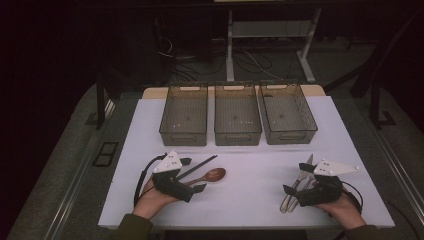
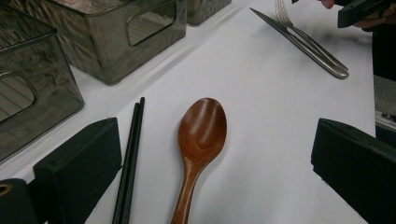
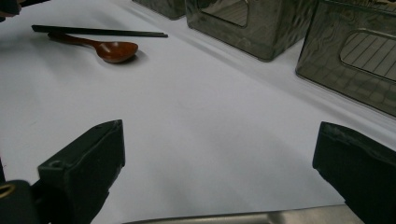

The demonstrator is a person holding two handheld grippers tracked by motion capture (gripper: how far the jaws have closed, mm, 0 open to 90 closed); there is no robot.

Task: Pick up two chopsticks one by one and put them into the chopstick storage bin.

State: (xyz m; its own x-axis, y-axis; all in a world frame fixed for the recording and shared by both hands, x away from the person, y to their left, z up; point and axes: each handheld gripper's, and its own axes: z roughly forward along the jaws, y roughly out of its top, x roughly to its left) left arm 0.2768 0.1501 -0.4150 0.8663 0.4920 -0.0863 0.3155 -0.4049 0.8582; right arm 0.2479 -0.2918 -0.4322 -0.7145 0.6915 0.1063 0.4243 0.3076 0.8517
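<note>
Both tongs are wide open: left tongs [image 2: 212, 168] straddle the spoon [image 2: 201, 135] and chopsticks [image 2: 130, 158], right tongs [image 3: 219, 172] hover by the cutlery [image 1: 295, 190] on the counter [image 1: 250, 200].

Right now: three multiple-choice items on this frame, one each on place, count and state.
1. The wooden spoon lies: A) inside a bin B) between the left gripper's jaws C) under the fork
2. Clear bins in the row: A) two B) three C) four
3. The right gripper is: A) open, gripping nothing B) shut on the chopsticks C) shut on a bin wall

1 B: the spoon sits on the white mat between the wide jaws.
2 B: the high view shows three side by side.
3 A: its jaws stand wide apart over bare mat.
</note>
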